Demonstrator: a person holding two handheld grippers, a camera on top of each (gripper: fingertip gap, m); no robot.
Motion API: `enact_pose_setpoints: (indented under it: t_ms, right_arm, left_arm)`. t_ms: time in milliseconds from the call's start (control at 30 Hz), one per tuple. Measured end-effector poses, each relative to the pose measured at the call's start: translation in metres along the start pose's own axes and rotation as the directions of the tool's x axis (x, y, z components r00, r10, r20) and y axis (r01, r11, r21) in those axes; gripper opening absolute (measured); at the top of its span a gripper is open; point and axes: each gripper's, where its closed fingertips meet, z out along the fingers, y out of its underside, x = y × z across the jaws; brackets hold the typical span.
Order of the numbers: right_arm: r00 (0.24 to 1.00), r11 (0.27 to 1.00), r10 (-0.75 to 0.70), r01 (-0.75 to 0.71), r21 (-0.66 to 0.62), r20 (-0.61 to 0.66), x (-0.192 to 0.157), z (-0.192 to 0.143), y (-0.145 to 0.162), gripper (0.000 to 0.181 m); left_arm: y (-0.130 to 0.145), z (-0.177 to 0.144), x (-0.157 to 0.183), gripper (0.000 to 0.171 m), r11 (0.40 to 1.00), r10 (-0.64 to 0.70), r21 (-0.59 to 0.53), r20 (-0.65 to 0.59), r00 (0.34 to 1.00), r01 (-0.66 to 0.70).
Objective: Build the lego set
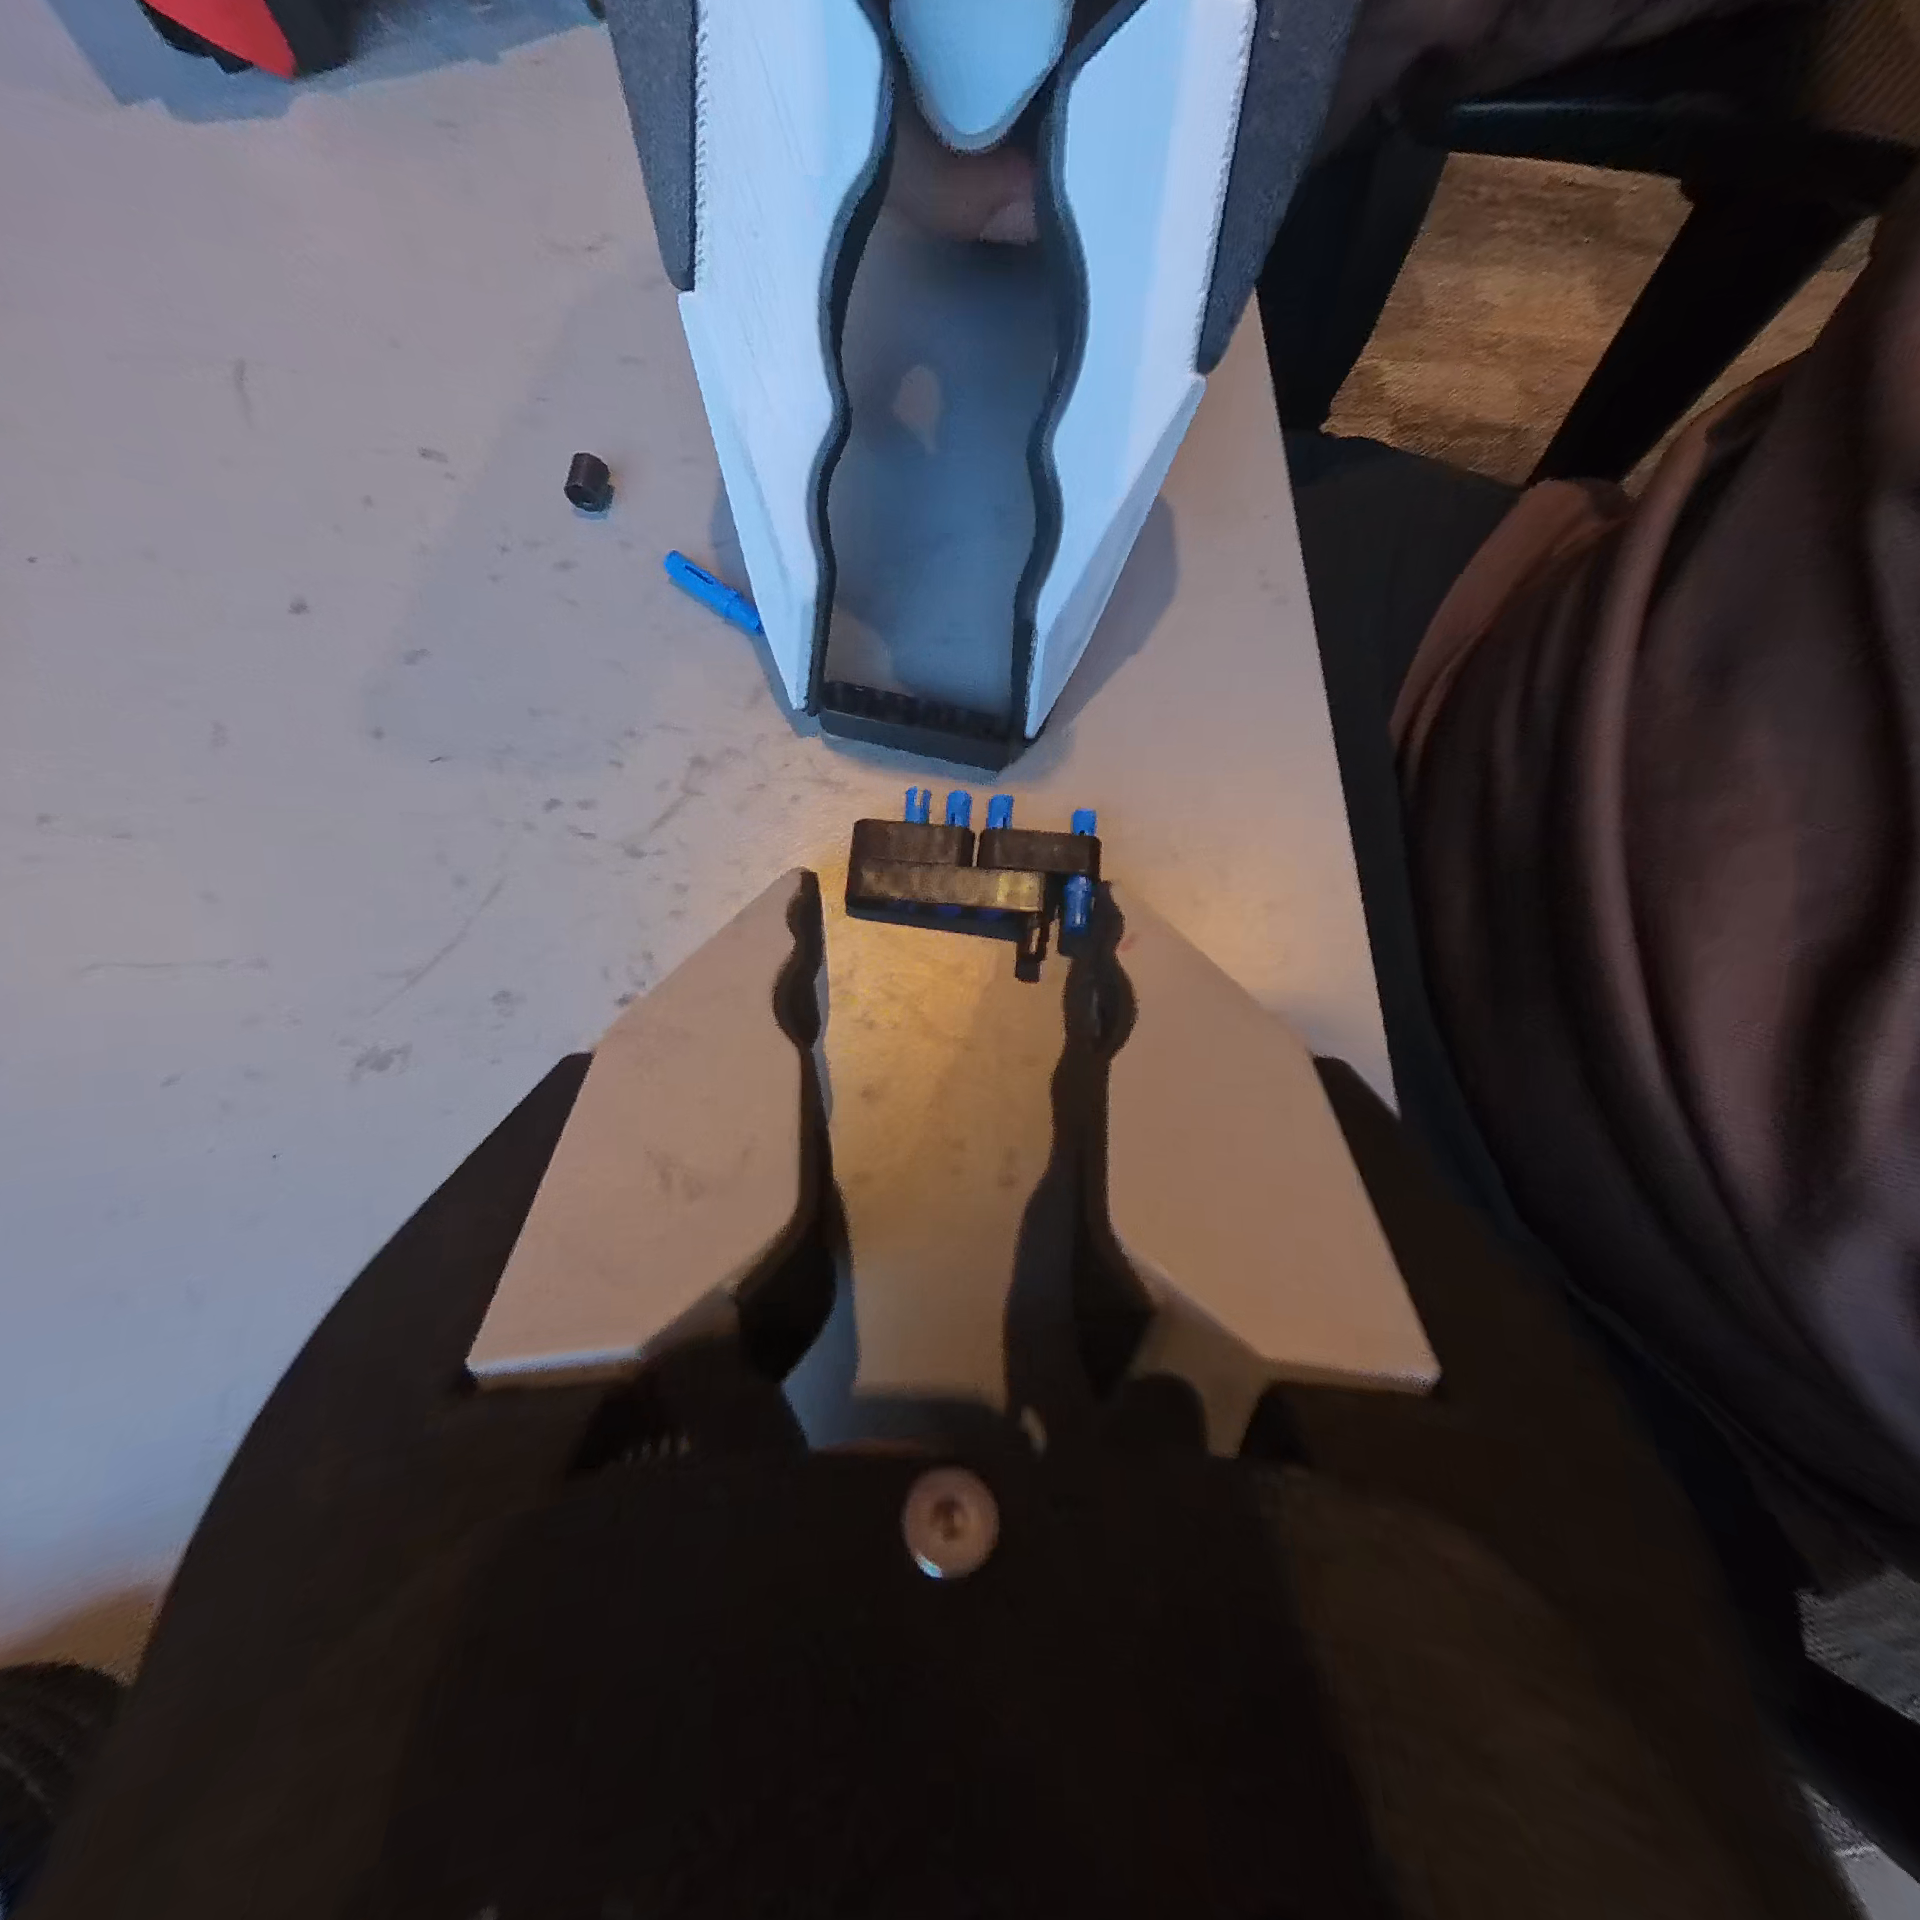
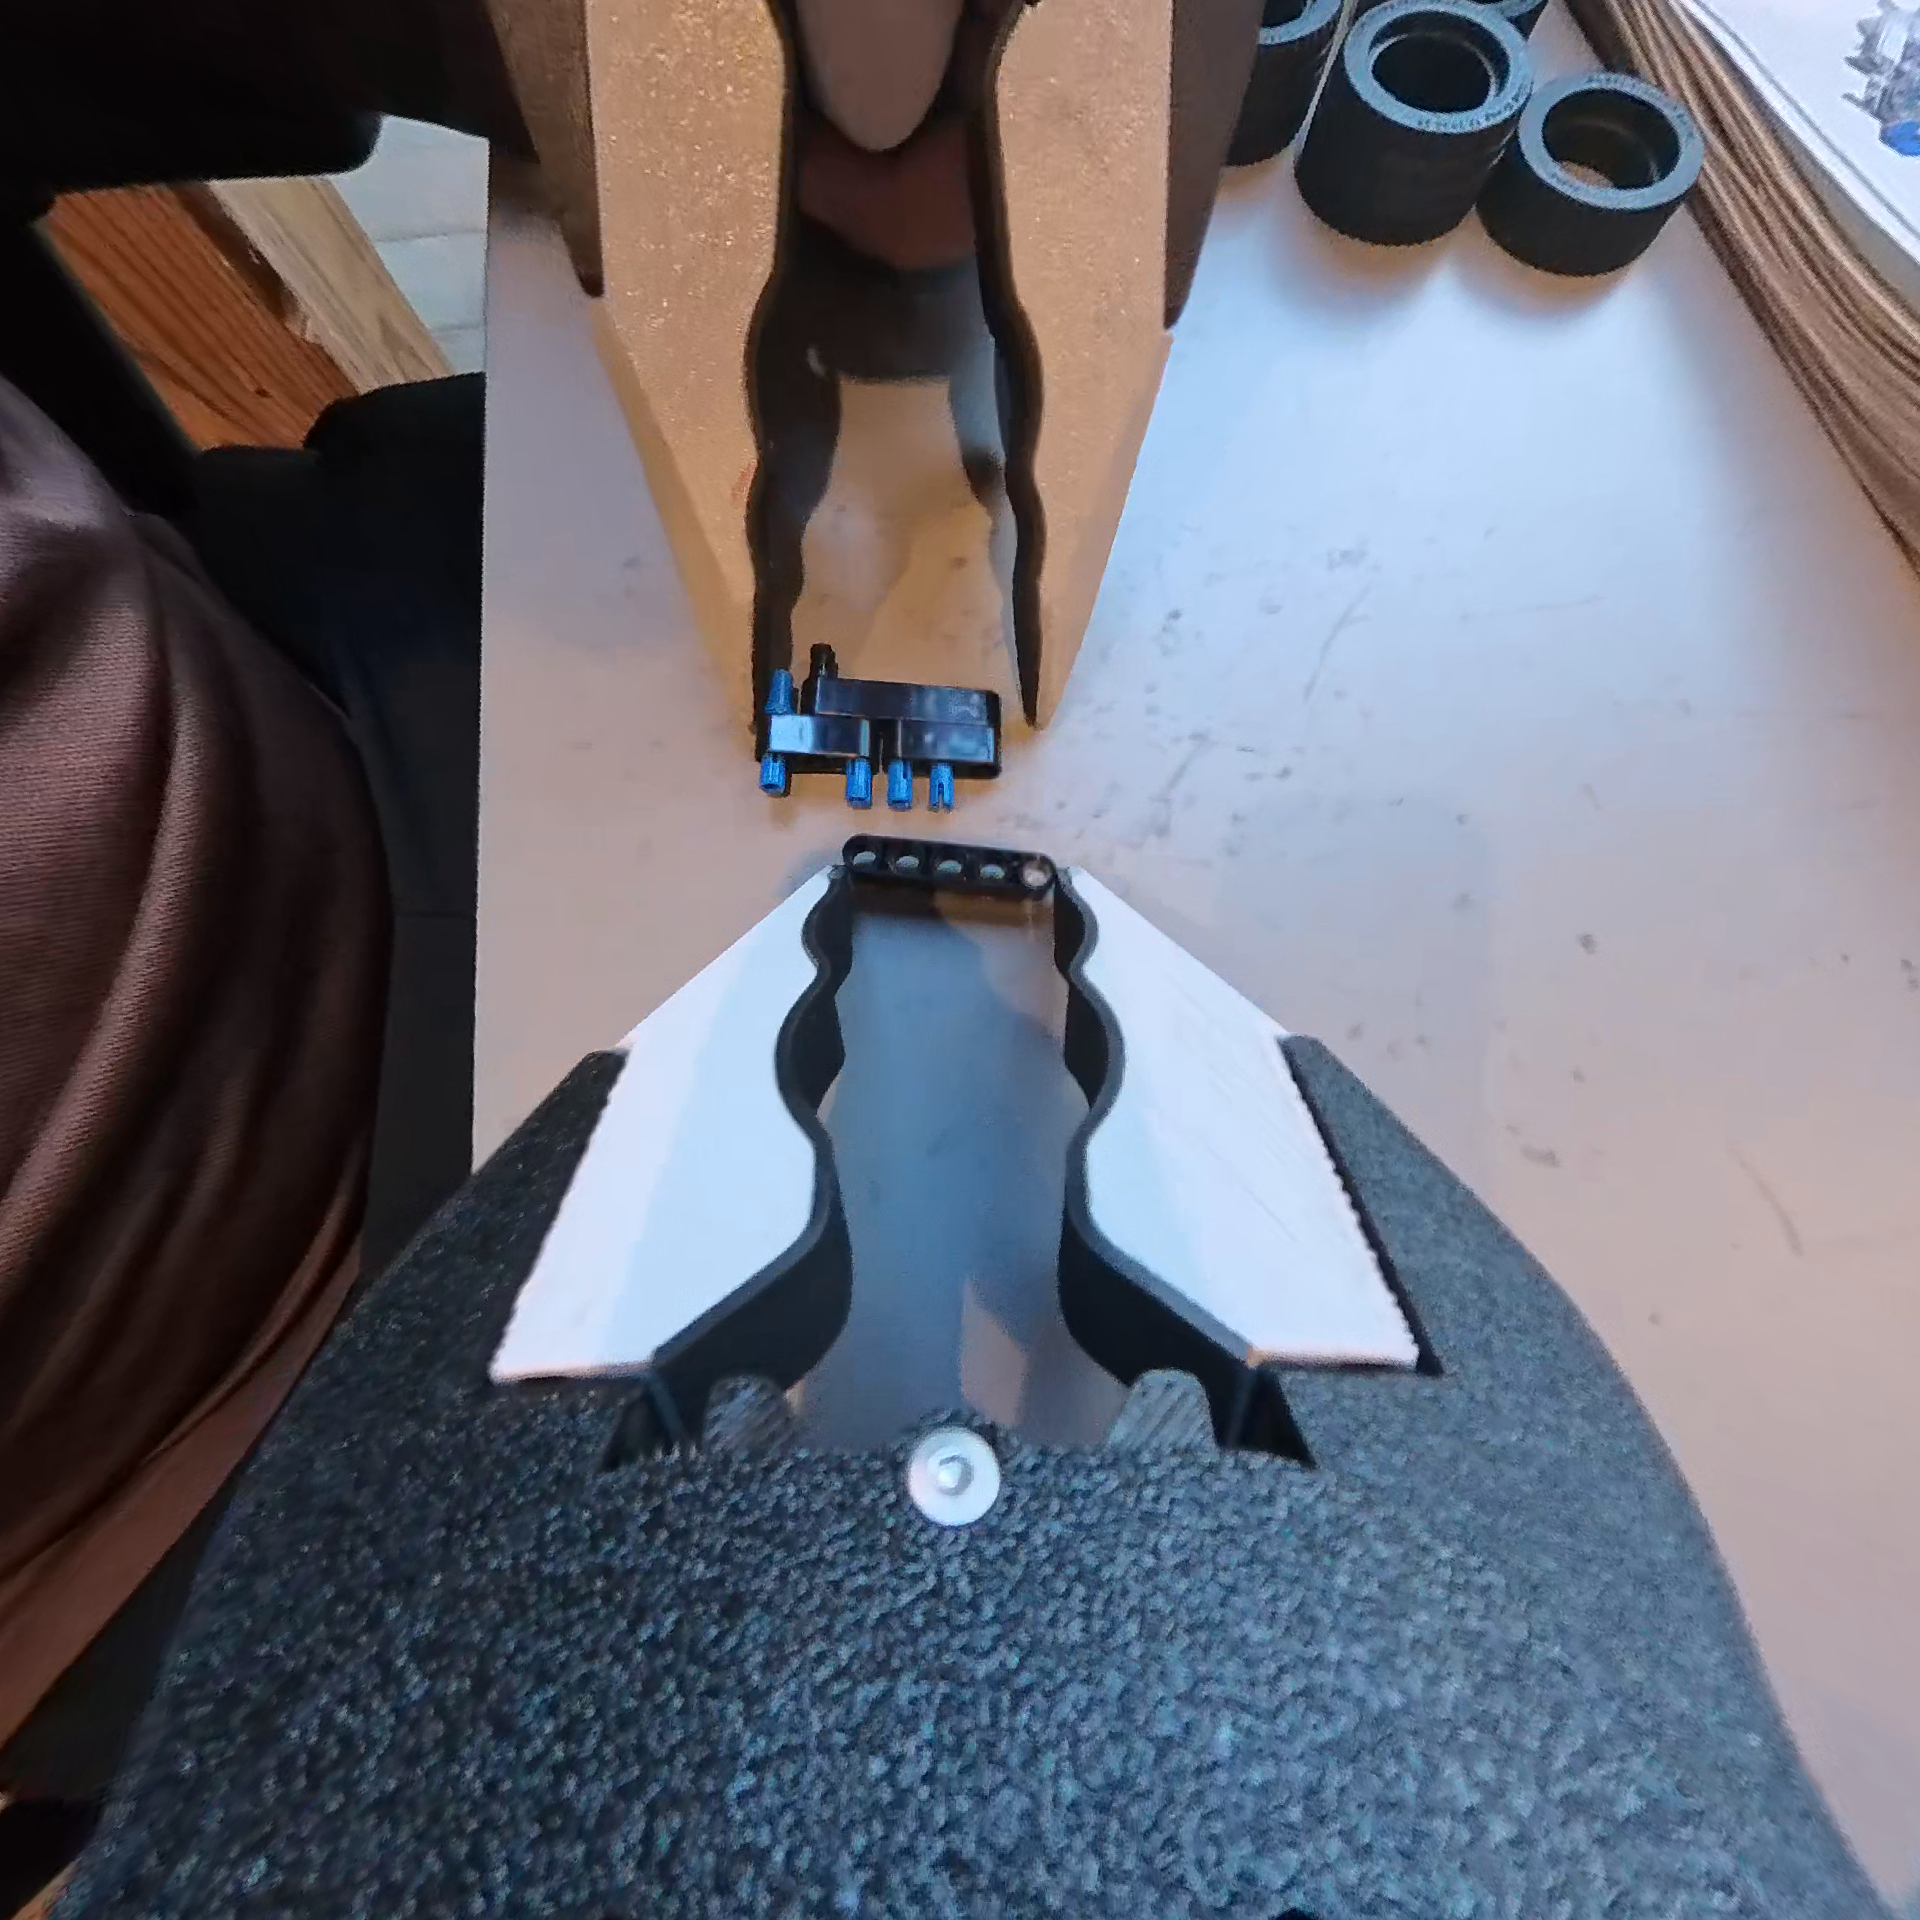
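Observation:
A small black lego assembly [image 1: 961,883] with several blue pins sticking out lies near the table edge; it also shows in the right wrist view [image 2: 894,727]. My left gripper [image 1: 956,904], tan-fingered, is open with its jaws on either side of the assembly: one fingertip is against the blue pin end and a thin gap shows at the other end. My right gripper [image 2: 951,878], white-fingered, is shut on a black beam [image 2: 948,862] with a row of holes, held across its tips. The beam [image 1: 914,724] faces the blue pins, a short gap away.
A loose blue pin [image 1: 712,590] and a small black bush [image 1: 589,481] lie on the table [image 1: 312,831]. Several black tyres [image 2: 1444,114] and a booklet on cardboard [image 2: 1829,208] sit at the back right. A person's brown clothing [image 2: 156,831] is beside the table edge.

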Motion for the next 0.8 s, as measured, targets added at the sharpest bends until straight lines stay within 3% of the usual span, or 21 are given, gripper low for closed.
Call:
enact_pose_setpoints:
  t_ms: [300,567,800]
  right_arm:
    - [0.999,0.999,-0.043,0.043,-0.008,-0.018,-0.0032,-0.0004,0.0010,0.039]
    - [0.999,0.999,-0.031,0.032,0.018,-0.008,0.0007,-0.0010,-0.0020,0.039]
    - [0.999,0.998,-0.043,0.044,0.043,-0.024,0.0025,-0.0032,-0.0047,0.039]
  left_arm:
    - [0.0003,0.0002,0.0001,0.049,1.000,0.006,-0.002,0.005,1.000,-0.006]
    - [-0.0024,-0.0034,0.0033,0.055,0.997,-0.078,0.019,-0.091,0.993,0.080]
    - [-0.0002,-0.0028,0.0057,0.063,0.999,-0.039,0.013,-0.051,0.998,0.040]
